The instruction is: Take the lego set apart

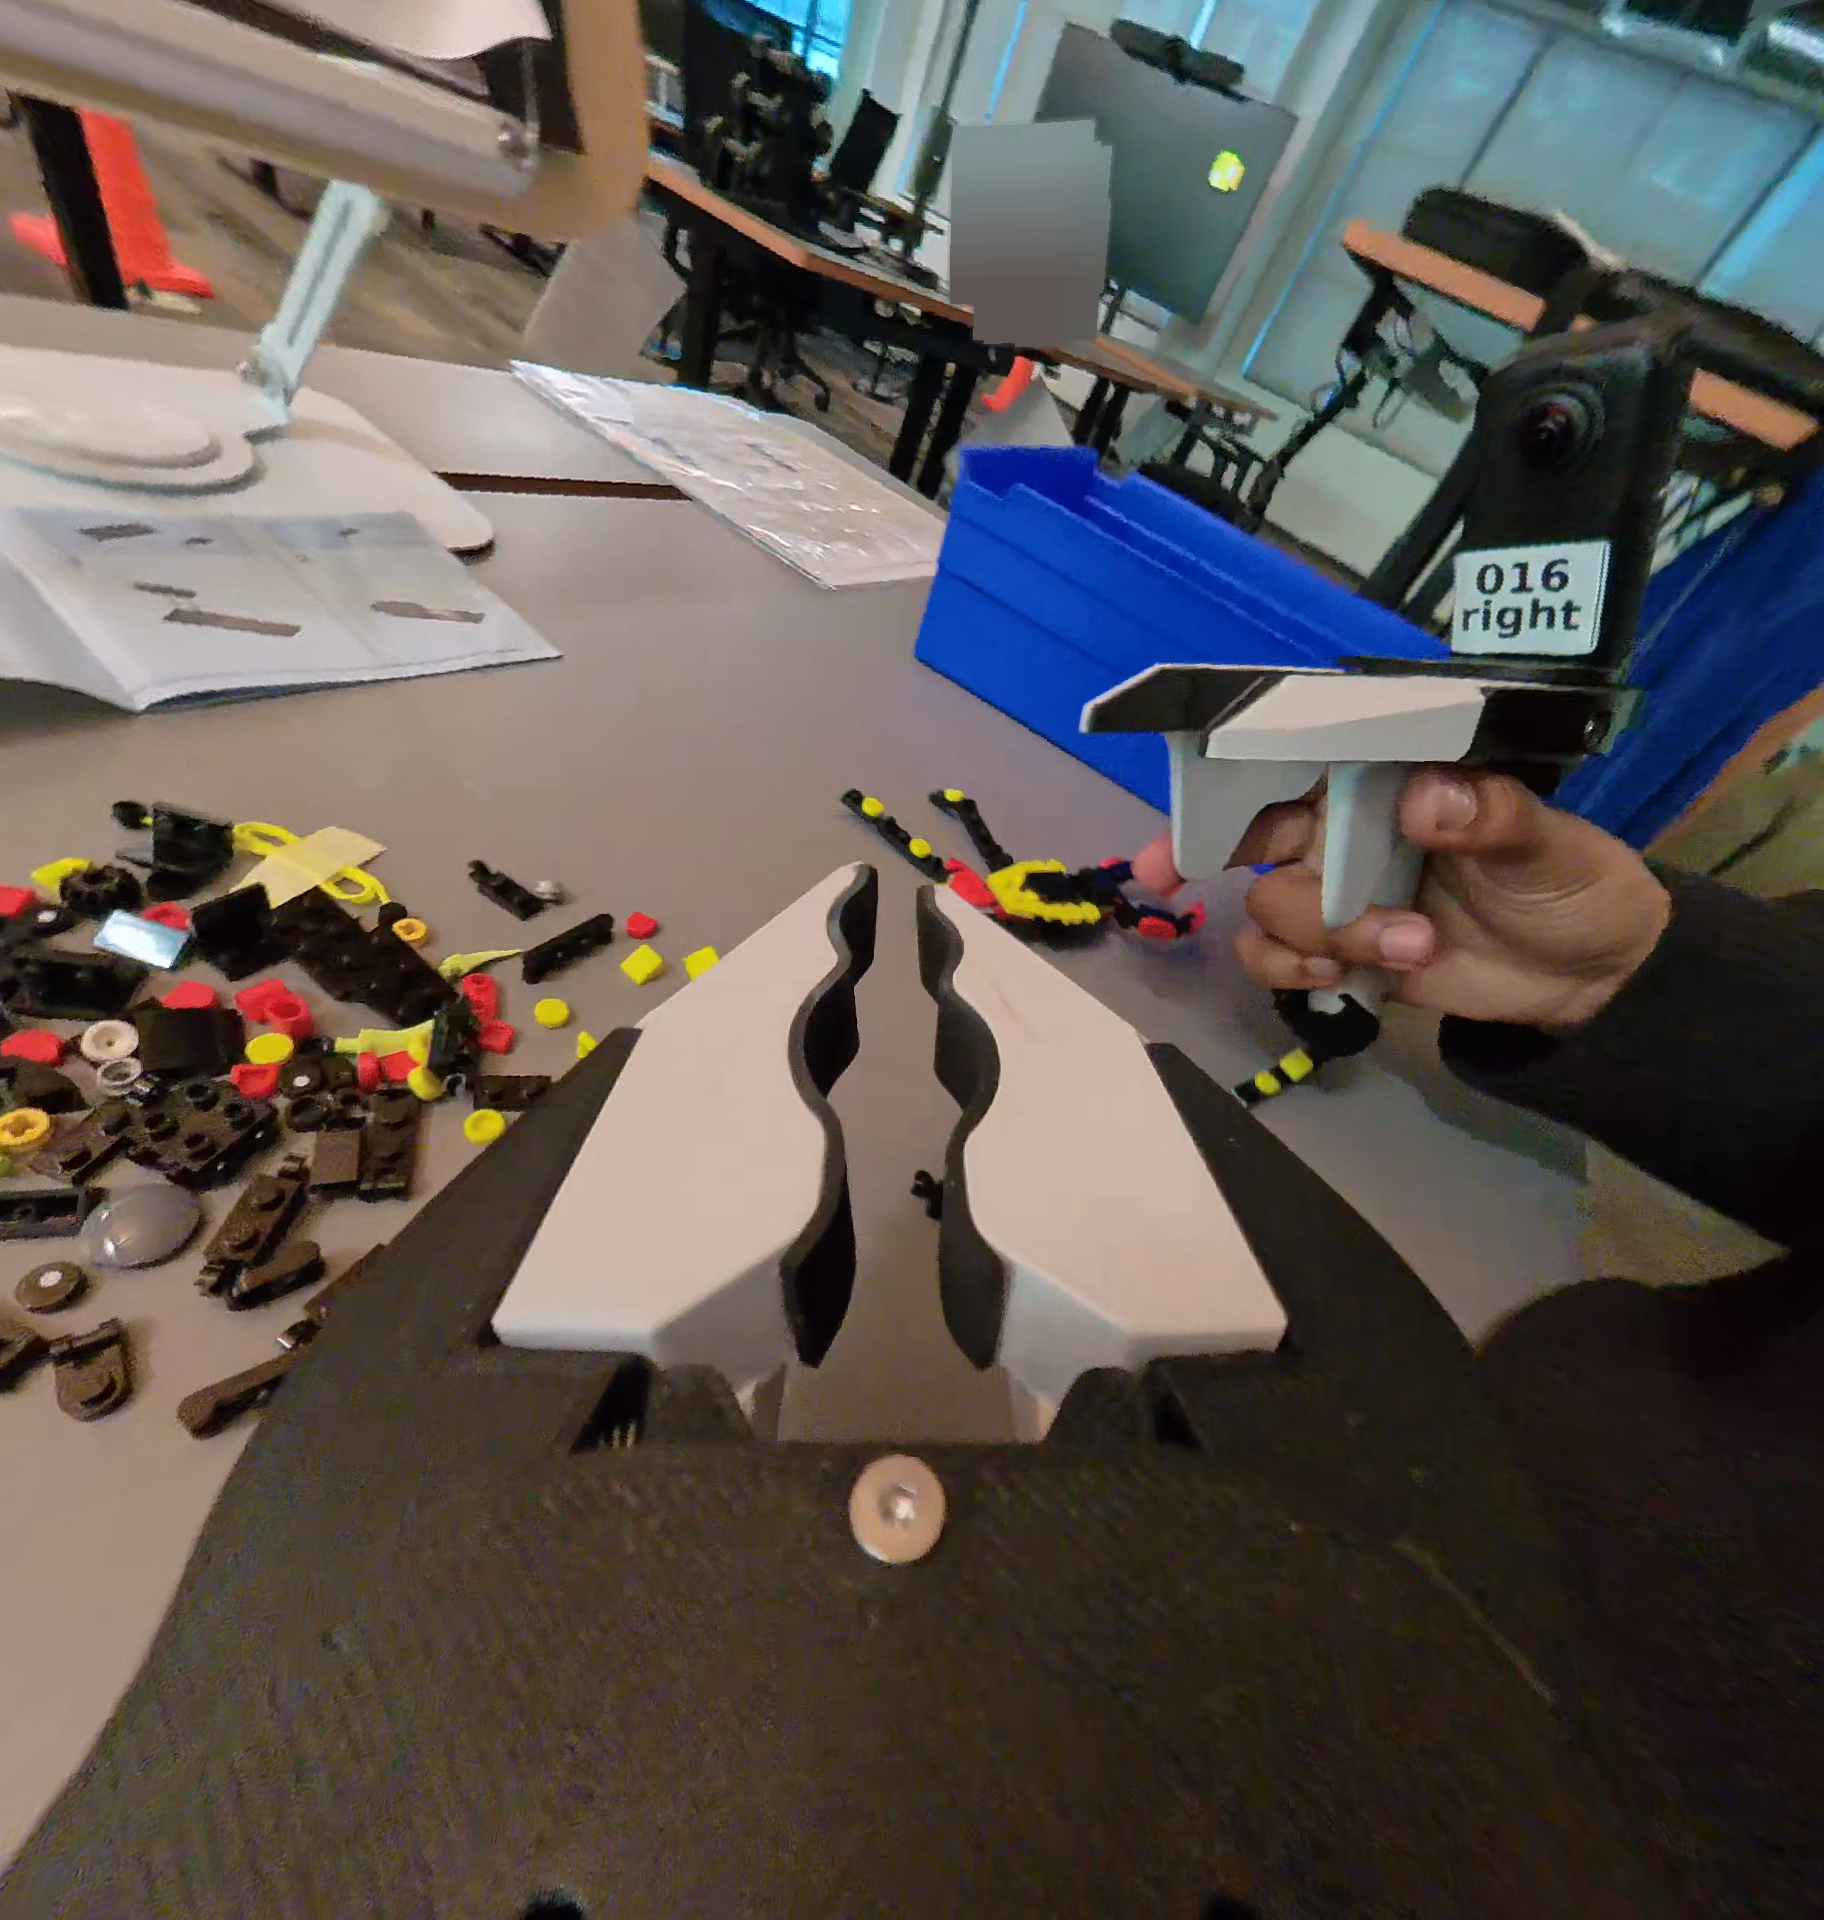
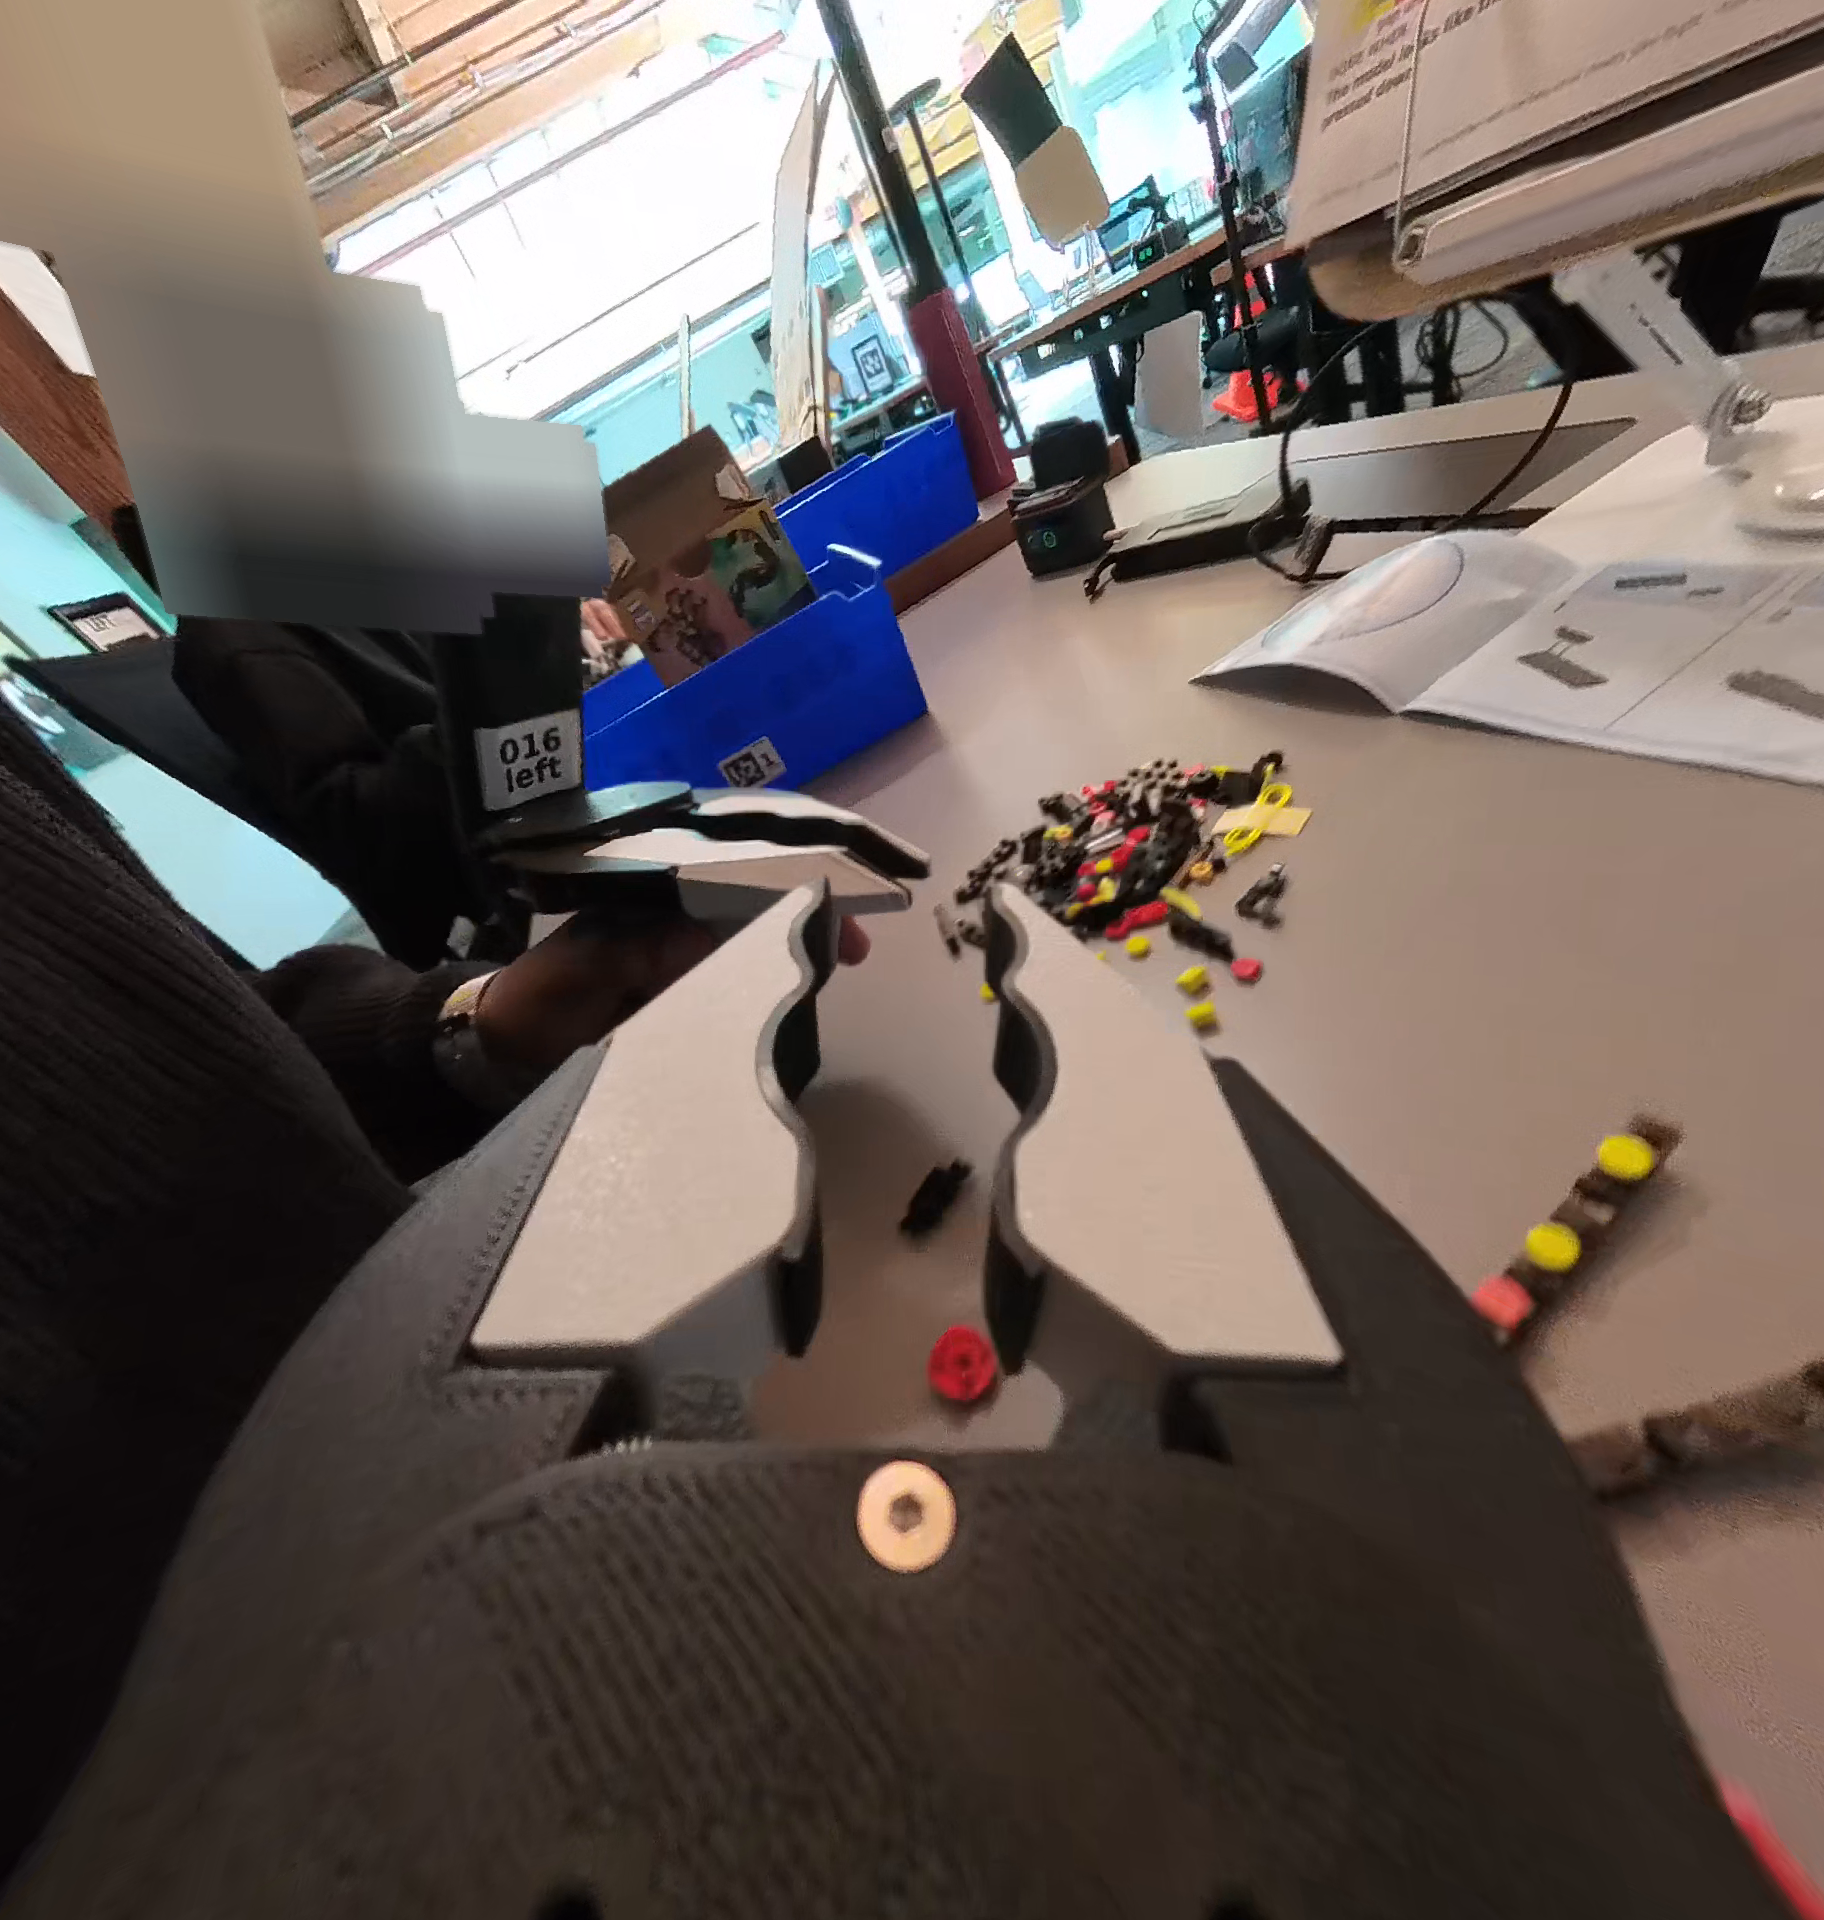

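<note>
Lego set is mostly in bits already: big loose pile (image 1: 212,1039) on the grey table (image 1: 679,727), off to the left of the left gripper (image 1: 895,883). What's left assembled is a yellow, red and black chunk (image 1: 1053,894) with studded black strips, lying just past the left claw's tips and beside the right gripper (image 1: 1147,717). Its strips run roughly away from the left claw, so I'd guess the right one's closer. Both claws are empty, fingers parted, a narrow gap on the left one.
</note>
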Tool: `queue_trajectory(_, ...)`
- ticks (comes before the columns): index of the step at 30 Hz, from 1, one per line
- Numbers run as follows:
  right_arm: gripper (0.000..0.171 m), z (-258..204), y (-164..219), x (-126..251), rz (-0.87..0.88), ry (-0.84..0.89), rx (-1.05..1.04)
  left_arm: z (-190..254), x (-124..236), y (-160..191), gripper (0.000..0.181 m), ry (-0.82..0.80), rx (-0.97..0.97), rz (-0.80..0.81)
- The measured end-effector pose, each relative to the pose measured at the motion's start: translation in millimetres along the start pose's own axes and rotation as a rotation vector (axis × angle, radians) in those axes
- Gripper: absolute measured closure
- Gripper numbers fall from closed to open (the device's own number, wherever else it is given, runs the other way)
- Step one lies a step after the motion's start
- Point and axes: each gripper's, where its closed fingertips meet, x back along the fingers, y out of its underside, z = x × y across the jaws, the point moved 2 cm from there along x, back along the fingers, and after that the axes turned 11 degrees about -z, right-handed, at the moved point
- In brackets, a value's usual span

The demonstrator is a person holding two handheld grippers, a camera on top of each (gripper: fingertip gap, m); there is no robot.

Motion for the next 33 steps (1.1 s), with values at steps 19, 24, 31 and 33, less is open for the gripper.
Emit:
queue_trajectory(19,0.096,105.4,-112.2,-79.6,-0.101,0.318,0.256,-51.9,-2.2,-18.2,0.171,0.136,0.287,0.110)
queue_trajectory(24,0.098,93.9,-89.9,-64.2,-0.091,0.343,0.179,-49.6,-0.9,-20.8,0.164,0.103,0.230,0.101)
queue_trajectory(31,0.101,82.5,-75.6,-15.8,-0.050,0.396,0.115,-59.6,-7.3,-46.9,0.153,-0.073,0.181,0.074)
queue_trajectory(33,0.102,75.9,-71.8,-2.7,-0.031,0.399,0.119,-72.4,-12.8,-67.8,0.153,-0.164,0.157,0.045)
